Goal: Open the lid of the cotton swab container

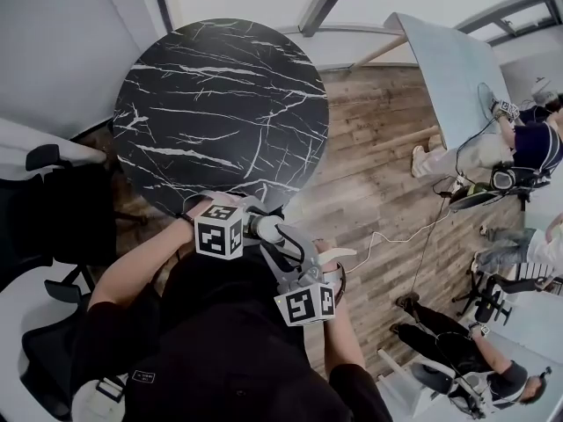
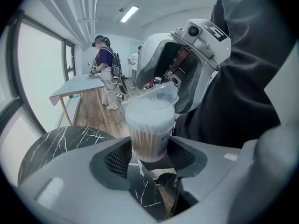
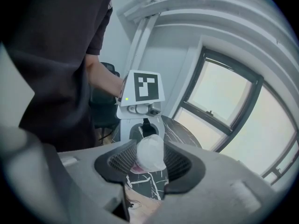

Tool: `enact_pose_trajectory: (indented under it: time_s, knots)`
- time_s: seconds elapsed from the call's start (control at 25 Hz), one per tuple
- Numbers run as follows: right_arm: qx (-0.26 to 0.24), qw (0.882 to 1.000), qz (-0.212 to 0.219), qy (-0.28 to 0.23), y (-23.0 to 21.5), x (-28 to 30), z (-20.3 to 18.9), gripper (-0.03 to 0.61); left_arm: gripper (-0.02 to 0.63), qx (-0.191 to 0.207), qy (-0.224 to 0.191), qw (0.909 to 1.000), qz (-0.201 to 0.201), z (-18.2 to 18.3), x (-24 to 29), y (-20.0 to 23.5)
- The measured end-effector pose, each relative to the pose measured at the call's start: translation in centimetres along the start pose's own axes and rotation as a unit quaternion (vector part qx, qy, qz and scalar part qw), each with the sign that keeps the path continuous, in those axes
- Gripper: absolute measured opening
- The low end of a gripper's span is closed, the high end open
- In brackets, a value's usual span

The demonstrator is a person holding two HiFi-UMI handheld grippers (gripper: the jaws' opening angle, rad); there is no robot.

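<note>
In the head view you hold the left gripper [image 1: 262, 229] and the right gripper [image 1: 295, 262] tip to tip near your chest, beside the marble table [image 1: 220, 104]. In the left gripper view its 2 jaws stand wide, clamped on the cotton swab container [image 2: 148, 134], which is upright between them with its clear lid [image 2: 152, 96] tilted on top. In the right gripper view the jaws pinch the lid between their pads. The lid looks partly lifted; you have yet to swing it fully open.

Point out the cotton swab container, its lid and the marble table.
cotton swab container [image 2: 148, 136]: left gripper view, clear side wall.
lid [image 2: 158, 93]: left gripper view, translucent top.
marble table [image 1: 220, 104]: head view, bare top.
</note>
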State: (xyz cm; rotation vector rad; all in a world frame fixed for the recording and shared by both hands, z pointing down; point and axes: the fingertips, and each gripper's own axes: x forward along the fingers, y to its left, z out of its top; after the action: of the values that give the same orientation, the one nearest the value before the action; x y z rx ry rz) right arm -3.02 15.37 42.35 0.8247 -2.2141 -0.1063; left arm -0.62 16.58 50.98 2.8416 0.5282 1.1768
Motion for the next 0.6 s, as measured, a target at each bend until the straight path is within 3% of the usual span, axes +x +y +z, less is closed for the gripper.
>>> enact_pose_trajectory:
  time_s: [0.6]
  knots:
    - [0.012,1.0,0.013,0.005,0.52,-0.07,-0.09,0.115,0.245,0.009,0.005,0.9999,-0.003,-0.47,0.26,-0.01]
